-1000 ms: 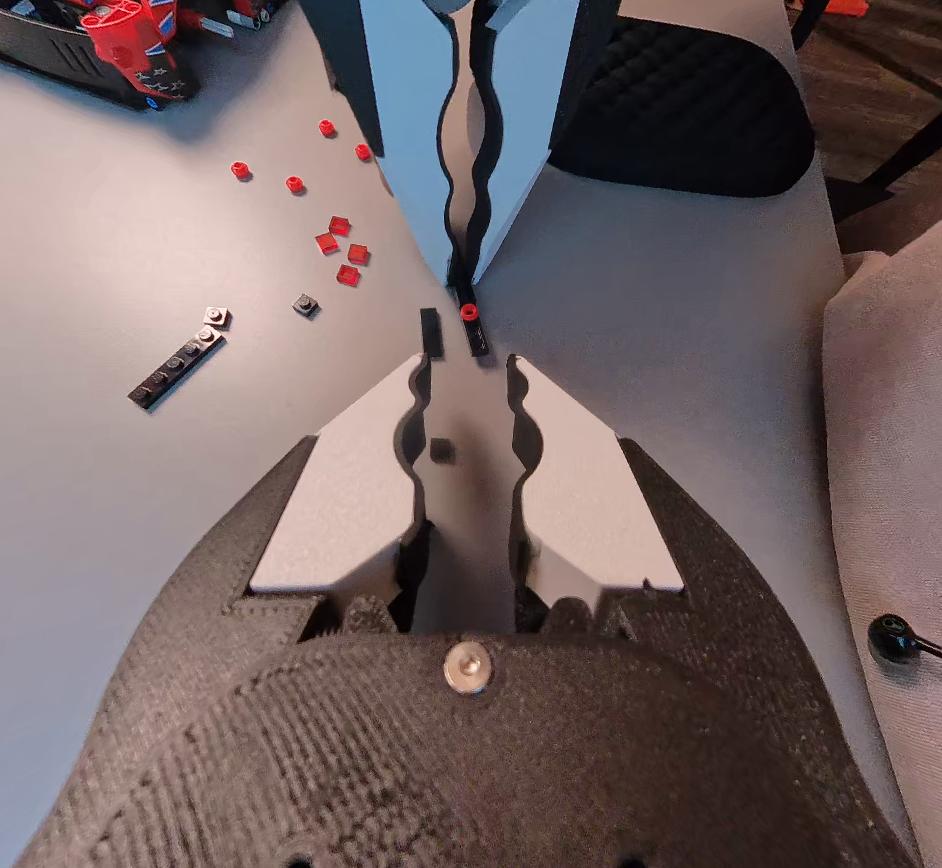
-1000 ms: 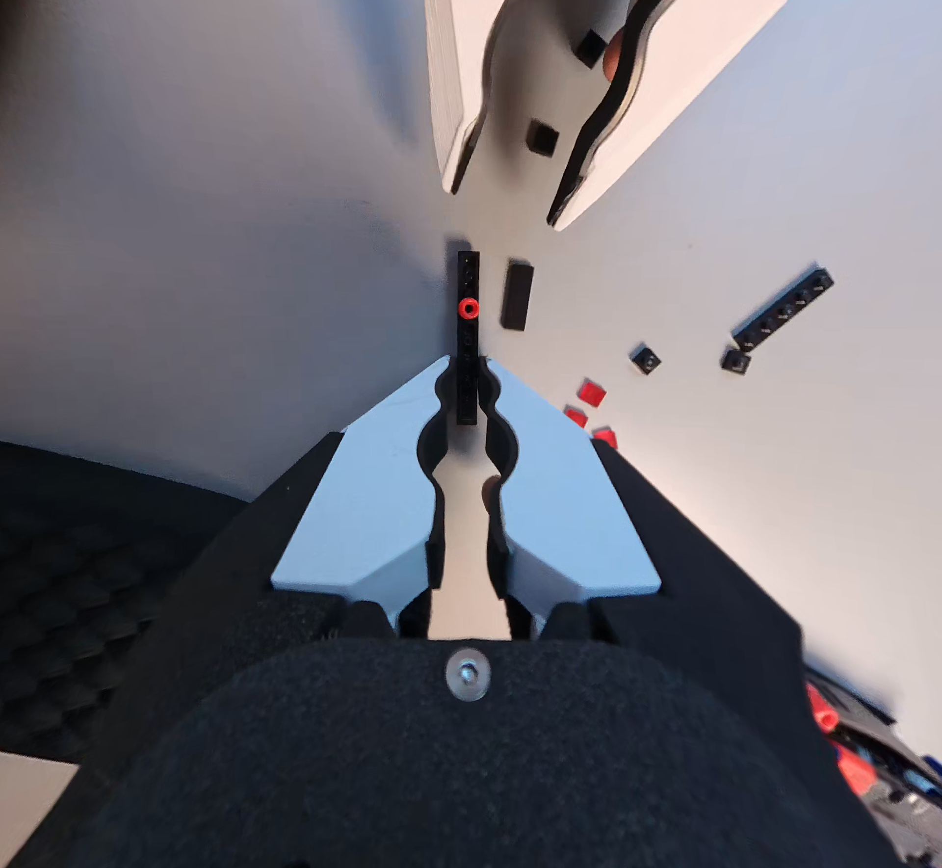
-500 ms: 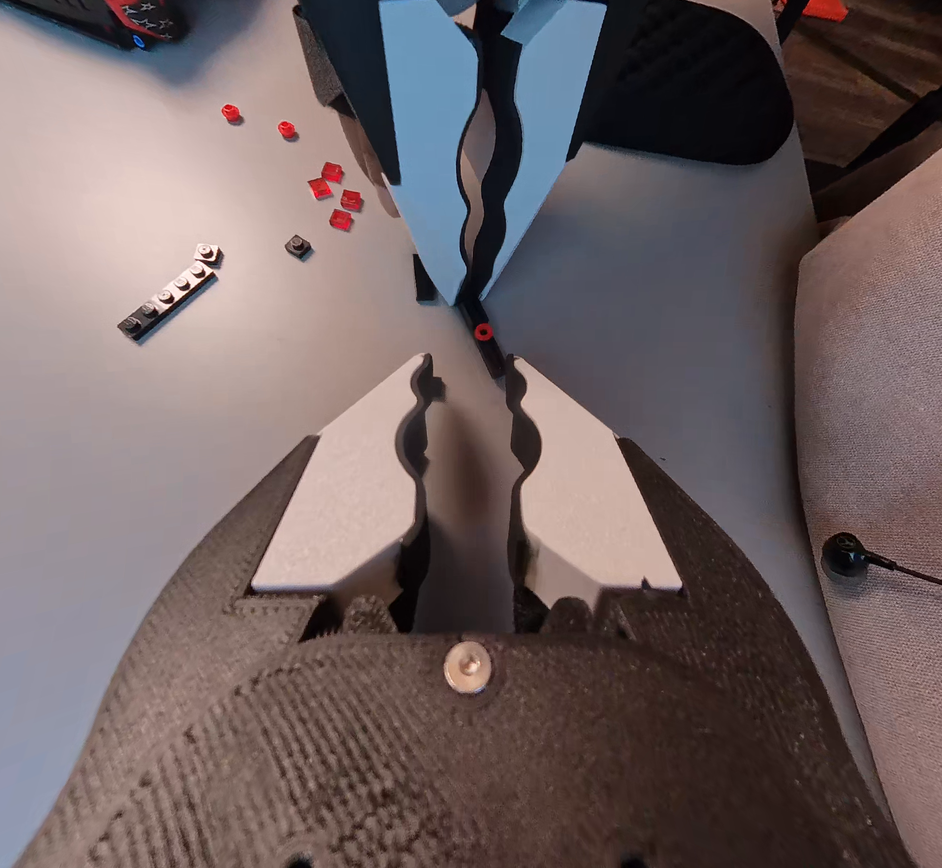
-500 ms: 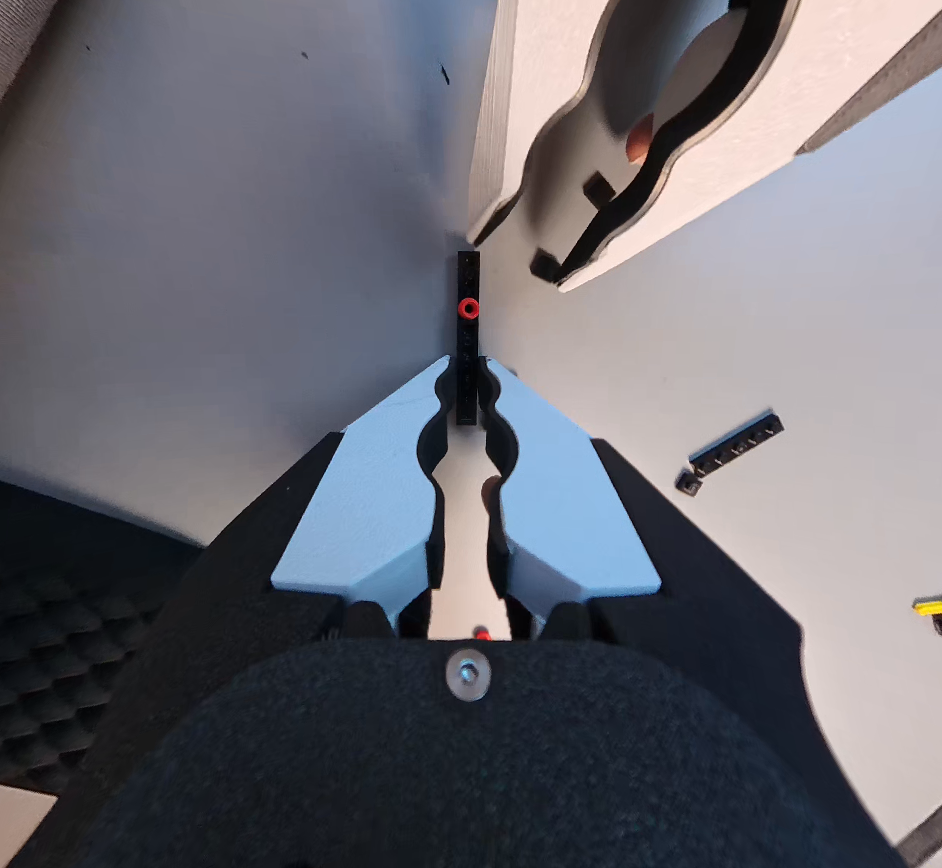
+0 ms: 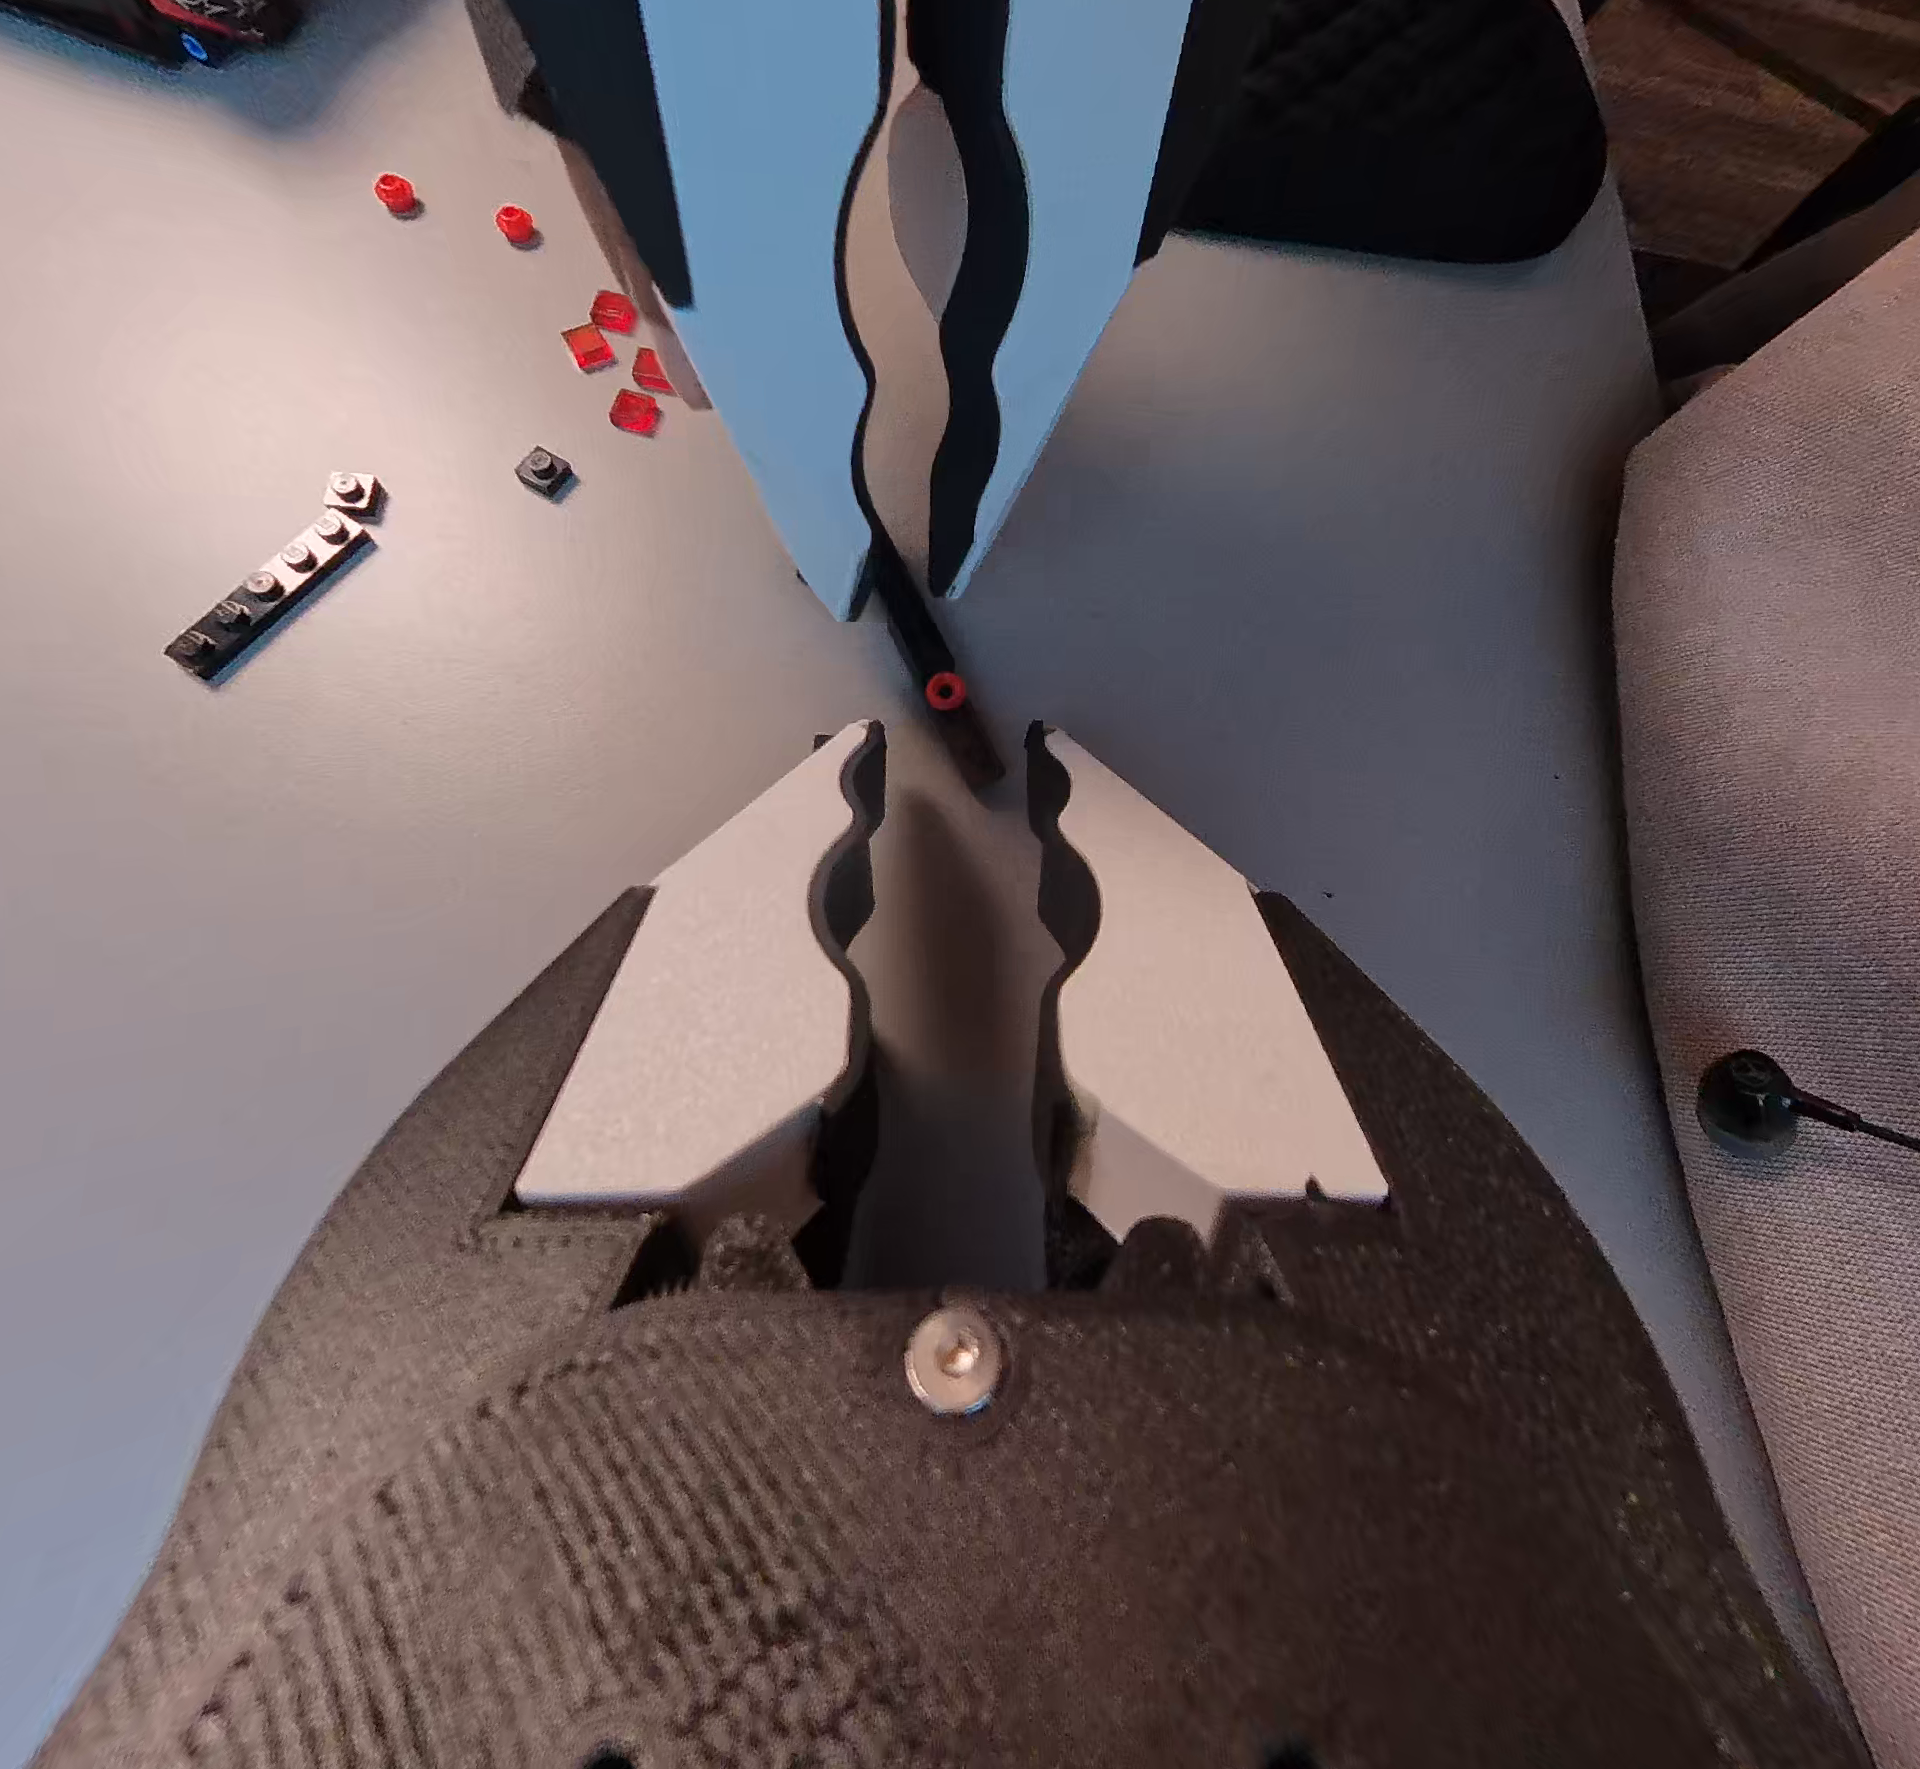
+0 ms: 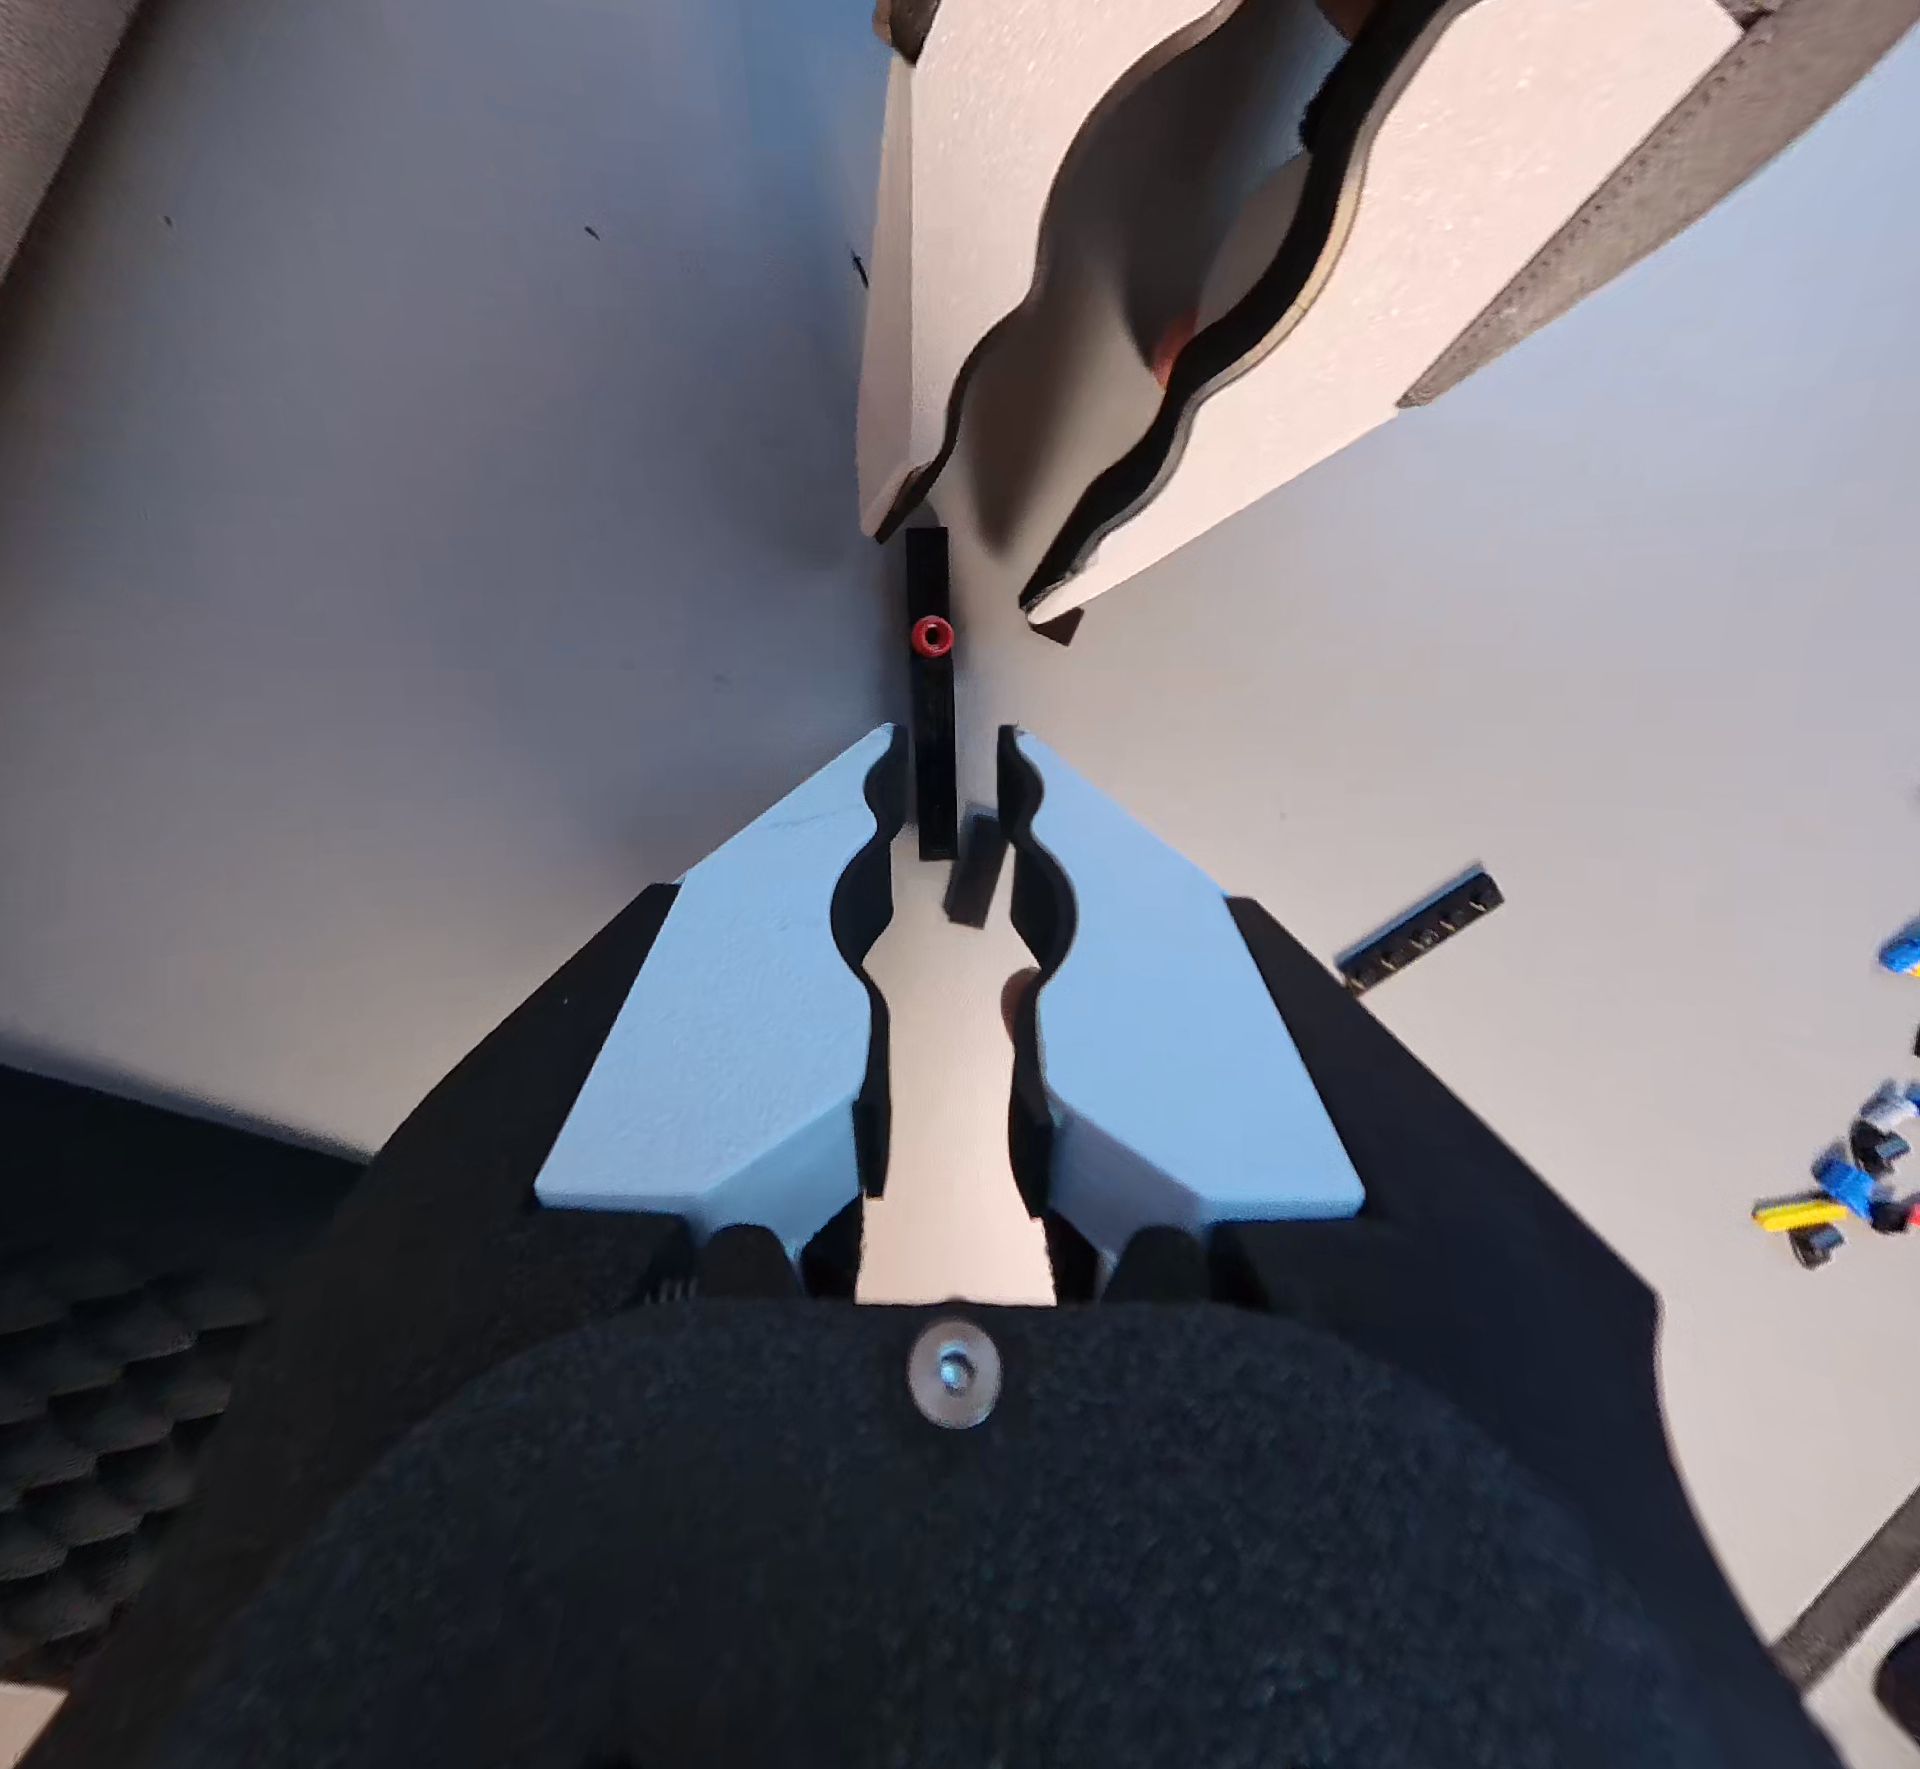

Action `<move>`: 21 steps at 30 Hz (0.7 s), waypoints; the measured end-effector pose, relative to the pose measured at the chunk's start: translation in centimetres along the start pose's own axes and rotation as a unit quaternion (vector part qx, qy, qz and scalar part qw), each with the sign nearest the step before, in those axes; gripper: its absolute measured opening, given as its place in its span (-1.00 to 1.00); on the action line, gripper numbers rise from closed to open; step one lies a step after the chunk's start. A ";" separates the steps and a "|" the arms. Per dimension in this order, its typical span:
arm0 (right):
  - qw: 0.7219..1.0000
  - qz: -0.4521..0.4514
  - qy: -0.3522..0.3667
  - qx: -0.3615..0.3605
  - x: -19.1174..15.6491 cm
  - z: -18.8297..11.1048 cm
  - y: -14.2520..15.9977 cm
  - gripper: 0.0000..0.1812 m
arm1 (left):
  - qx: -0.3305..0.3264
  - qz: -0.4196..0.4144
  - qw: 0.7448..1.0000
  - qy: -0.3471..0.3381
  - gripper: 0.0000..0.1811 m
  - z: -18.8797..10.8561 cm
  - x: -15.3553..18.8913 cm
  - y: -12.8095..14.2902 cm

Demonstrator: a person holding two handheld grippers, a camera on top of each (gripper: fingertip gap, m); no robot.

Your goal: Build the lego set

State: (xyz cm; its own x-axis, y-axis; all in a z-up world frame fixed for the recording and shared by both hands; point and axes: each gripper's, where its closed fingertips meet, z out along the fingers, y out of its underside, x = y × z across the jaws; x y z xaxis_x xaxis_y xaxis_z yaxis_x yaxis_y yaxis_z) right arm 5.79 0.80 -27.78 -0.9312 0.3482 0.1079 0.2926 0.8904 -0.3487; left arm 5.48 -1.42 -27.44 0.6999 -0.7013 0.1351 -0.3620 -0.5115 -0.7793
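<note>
Having let go of the long black plate (image 6: 932,722) with its red round stud (image 6: 932,636), the right gripper (image 6: 948,732) stands spread around its near end on the table (image 6: 416,472) (handover apparently under way), while the left gripper (image 5: 954,732), fingers spread and empty, closes on the far end.

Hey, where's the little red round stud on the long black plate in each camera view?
Left wrist view: the red stud sits just above centre, on the black plate.
Right wrist view: the red stud sits above centre, past the right gripper.
Shared landmark: the studded black plate lying apart.
</note>
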 end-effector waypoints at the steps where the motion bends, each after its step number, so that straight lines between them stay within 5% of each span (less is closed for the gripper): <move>1: 1.000 0.010 0.009 0.009 0.1 -0.3 -0.1 -0.83 | 0.002 0.001 1.000 -0.001 -0.72 -0.1 0.0 0.0; 12: 0.954 0.237 0.093 0.159 -0.2 -3.5 -0.8 -0.76 | 0.113 -0.021 0.989 -0.089 -0.71 -3.5 -3.7 -3.0; 21: 0.908 0.374 0.106 0.153 -2.3 -2.2 1.0 -0.69 | 0.078 0.015 0.990 -0.112 -0.71 -2.6 -4.1 -1.8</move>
State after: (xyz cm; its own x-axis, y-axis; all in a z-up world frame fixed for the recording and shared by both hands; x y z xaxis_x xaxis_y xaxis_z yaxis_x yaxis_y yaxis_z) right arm 8.70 1.49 -26.33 -0.4235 0.9004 -0.0997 0.7223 0.2692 -0.6371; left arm 1.68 1.15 -24.98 0.8158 -0.5782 -0.0155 -0.2975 -0.3965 -0.8685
